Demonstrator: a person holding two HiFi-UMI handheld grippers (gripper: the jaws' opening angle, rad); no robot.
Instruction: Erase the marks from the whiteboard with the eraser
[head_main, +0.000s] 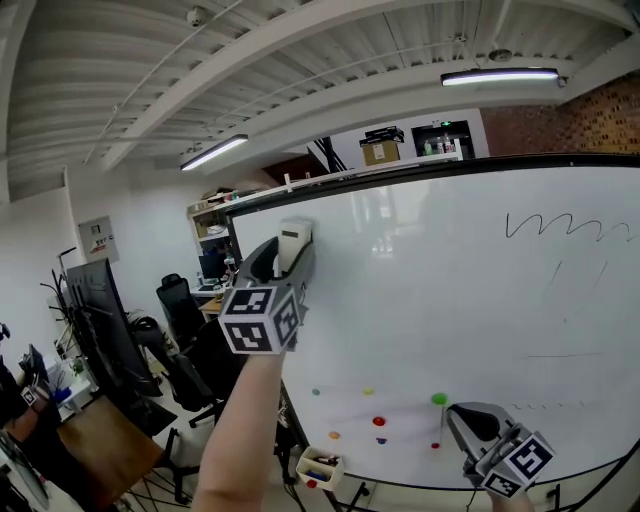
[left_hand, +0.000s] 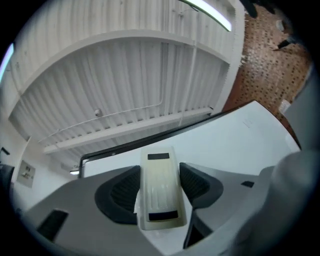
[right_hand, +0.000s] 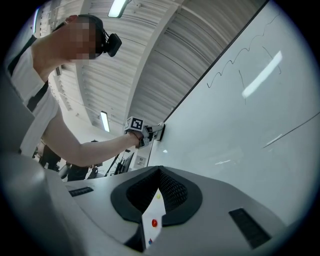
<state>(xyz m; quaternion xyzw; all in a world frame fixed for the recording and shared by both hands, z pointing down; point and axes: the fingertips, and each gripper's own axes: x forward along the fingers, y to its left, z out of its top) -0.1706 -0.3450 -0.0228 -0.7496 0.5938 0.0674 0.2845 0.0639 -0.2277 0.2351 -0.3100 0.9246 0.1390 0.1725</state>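
Head view shows a big whiteboard (head_main: 450, 300) that fills most of the wall in front. It is mostly clean and white. A bare arm (head_main: 240, 440) reaches up to the top left part of the board.

At the end of that arm is the left gripper (head_main: 290, 255). In the left gripper view, the left gripper (left_hand: 160, 186) has its two jaws pressed on the sides of the eraser (left_hand: 159, 192), holding it tight. The right gripper (head_main: 462, 418) hangs low, near the bottom of the board. In the right gripper view, the right gripper (right_hand: 160, 172) has its jaw tips pushed together, with nothing held between them.

The eraser (head_main: 293, 245) is pale and long. It sticks up out of the left gripper, near the board's top left corner. In the right gripper view its end (right_hand: 161, 131) looks to touch the board.

The marks (head_main: 565, 226) are a thin wavy line at the top right of the board, well apart from the eraser. Small round magnets sit low on the board: a green one (head_main: 439, 399) and a red one (head_main: 378, 421).
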